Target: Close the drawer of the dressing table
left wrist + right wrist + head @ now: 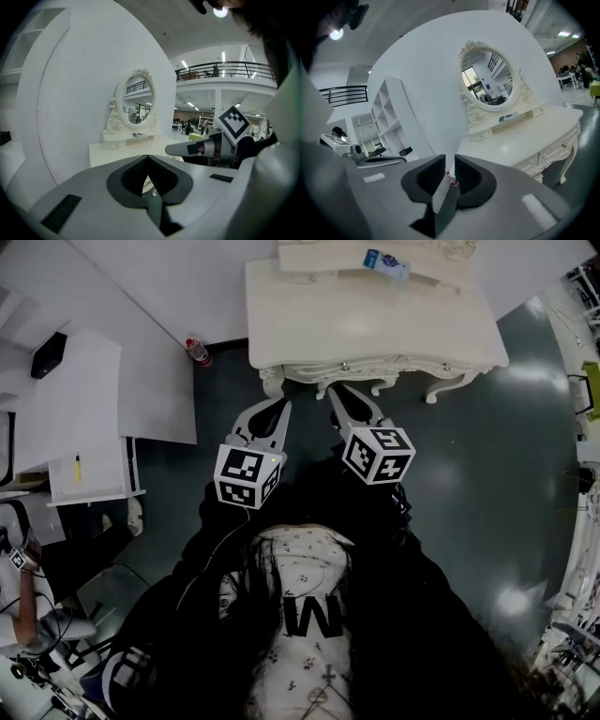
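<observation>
**Desk:** What does the head view give you?

**Me:** I'm looking steeply down on the cream dressing table (375,329), which stands at the top of the frame against the white wall. Both my tools are out in front of it over the dark floor (487,484). They sit side by side and point at its front edge. My left gripper (280,408) has its fingers drawn to a point. My right gripper (345,397) shows a dark slit between its fingers. A red-capped bottle (197,351) stands on the floor by the wall, left of the table.

**Desk:** And the left gripper view?

**Me:** The pads on my left tool meet at their far tips, with only a wedge of light behind them. Nothing is pinched there. Past them I see the table top and its oval mirror (137,98). The right gripper hangs off to the right, level with the table top.

**Desk:** Right gripper view?

**Me:** My right jaws stand a little apart with the pads parallel, and they hold nothing. The bottle shows far off through the gap. The table lies to the right, clear of the tool. Its drawer (553,149) sits flush with the carved front, and I can see its knob. A blue-and-white packet (508,117) lies on the ledge under the mirror. White open shelves (386,112) stand against the wall on the left.
</observation>
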Demonstrator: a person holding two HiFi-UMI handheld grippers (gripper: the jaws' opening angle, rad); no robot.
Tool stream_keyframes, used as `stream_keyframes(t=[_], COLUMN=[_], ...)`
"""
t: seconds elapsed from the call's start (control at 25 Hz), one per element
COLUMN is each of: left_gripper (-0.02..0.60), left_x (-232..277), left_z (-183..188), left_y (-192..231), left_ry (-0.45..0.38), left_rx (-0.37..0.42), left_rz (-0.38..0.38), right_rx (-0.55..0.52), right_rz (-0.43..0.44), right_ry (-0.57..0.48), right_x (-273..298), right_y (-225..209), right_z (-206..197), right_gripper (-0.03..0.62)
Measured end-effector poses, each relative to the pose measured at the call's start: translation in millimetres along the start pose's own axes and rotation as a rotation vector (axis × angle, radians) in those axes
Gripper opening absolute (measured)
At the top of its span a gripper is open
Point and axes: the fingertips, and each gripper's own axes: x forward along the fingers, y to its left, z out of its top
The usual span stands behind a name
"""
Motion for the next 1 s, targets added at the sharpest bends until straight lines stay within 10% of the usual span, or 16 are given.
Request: stream_keyframes(t=[1.0], left_gripper=[0.000], left_x=[-72.8], left_z=[-48.0], left_y=[-22.2], left_ry=[-0.007], left_rx=[0.009], left_rz=[-0.110], right_rx=[-0.045], right_rz=[-0.042], right_ry=[0.027], right_x=[-52.4], right_y=[74.2], right_z=[-78.5], right_gripper=[0.043])
